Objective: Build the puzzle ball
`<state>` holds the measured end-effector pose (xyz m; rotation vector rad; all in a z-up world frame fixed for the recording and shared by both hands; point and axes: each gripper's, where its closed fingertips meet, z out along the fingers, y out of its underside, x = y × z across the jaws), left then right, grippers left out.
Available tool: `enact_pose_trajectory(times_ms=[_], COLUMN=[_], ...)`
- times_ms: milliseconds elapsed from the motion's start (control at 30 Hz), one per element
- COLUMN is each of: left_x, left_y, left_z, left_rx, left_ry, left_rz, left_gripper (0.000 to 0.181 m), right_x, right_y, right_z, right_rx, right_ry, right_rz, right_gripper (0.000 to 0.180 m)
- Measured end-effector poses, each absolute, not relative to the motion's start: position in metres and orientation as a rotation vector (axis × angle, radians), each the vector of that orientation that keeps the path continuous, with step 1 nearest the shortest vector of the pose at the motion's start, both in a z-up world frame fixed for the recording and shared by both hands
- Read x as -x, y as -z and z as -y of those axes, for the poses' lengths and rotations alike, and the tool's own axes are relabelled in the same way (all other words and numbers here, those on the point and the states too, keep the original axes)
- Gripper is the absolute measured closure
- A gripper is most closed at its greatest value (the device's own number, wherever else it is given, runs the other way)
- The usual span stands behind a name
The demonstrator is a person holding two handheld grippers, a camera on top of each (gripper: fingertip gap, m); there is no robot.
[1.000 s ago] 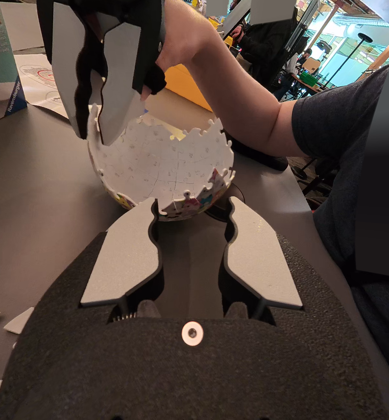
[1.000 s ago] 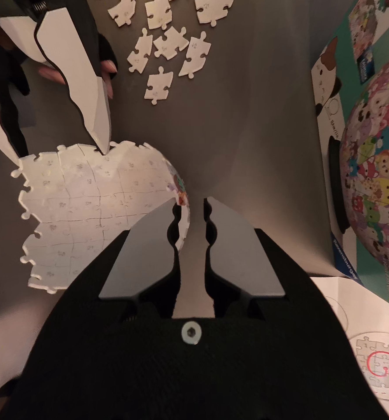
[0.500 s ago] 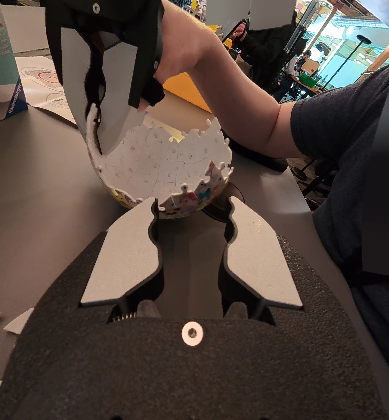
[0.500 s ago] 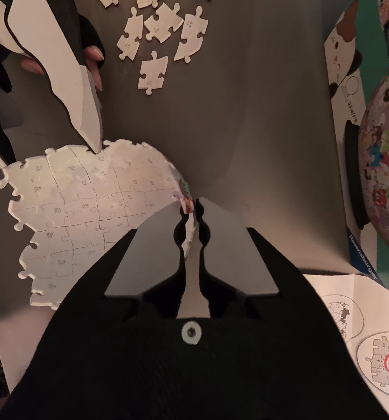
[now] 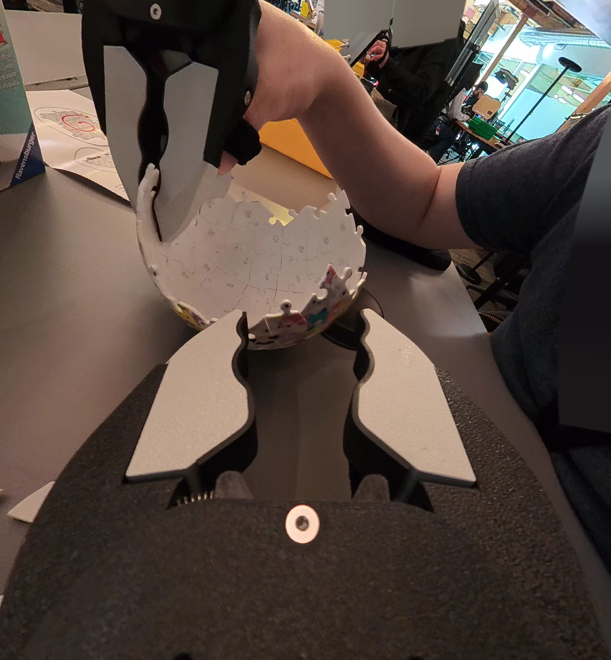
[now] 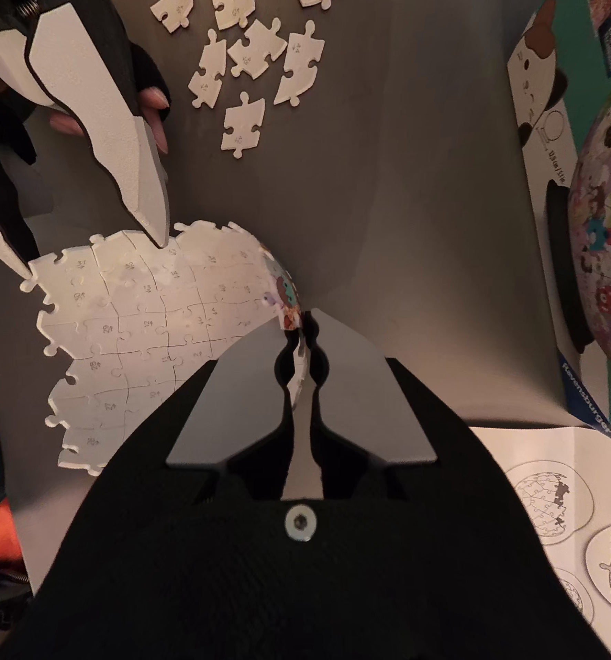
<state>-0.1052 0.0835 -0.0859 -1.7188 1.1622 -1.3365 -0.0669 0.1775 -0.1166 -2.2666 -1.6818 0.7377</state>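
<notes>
Your right tool [image 6: 304,321] is pinched nearly closed on the rim of the half-built puzzle ball [image 5: 254,257], one finger inside the shell and one outside, so the thin wall sits between them. That grip looks meant to steady the shell: it is a bowl of linked pieces with its printed side down on the bench [image 5: 57,285], and it would likely rock or roll if left free.

Your left tool [image 5: 302,323] is spread wide and holds nothing. In its own view it sits low at the near side of the shell, with one fingertip overlapping the lower edge; whether it touches there I cannot tell. In the right wrist view its fingertips [image 6: 154,228] meet the far rim, which suggests you are bracing or pressing the edge pieces there.

The shell lies between your two tools, open side up, with its jagged rim unfinished. Loose pieces [image 6: 257,53] lie on the bench beyond the shell, well apart from both tools. The box [image 6: 582,214] and the instruction sheet [image 6: 564,518] lie off to the side of the right tool.
</notes>
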Motion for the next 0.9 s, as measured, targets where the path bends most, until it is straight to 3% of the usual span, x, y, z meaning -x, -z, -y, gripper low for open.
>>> enact_pose_trajectory(times_ms=[333, 667, 900], left_x=[0.105, 0.104, 0.104], left_y=[0.086, 0.086, 0.085], left_z=[-0.082, -0.082, -0.082], left_rx=[1.716, 1.713, 1.708], left_ry=[1.34, 1.344, 1.341], left_rz=[-1.169, -1.173, -1.171], left_gripper=[0.124, 0.125, 0.125], right_x=[0.065, 0.047, 0.046], right_y=[0.117, 0.123, 0.128], right_z=[-0.173, -0.17, -0.166], right_rx=[2.264, 2.378, 2.44], right_ry=[-0.736, -0.697, -0.735], right_rz=[1.721, 1.744, 1.733], right_gripper=[0.175, 0.163, 0.175])
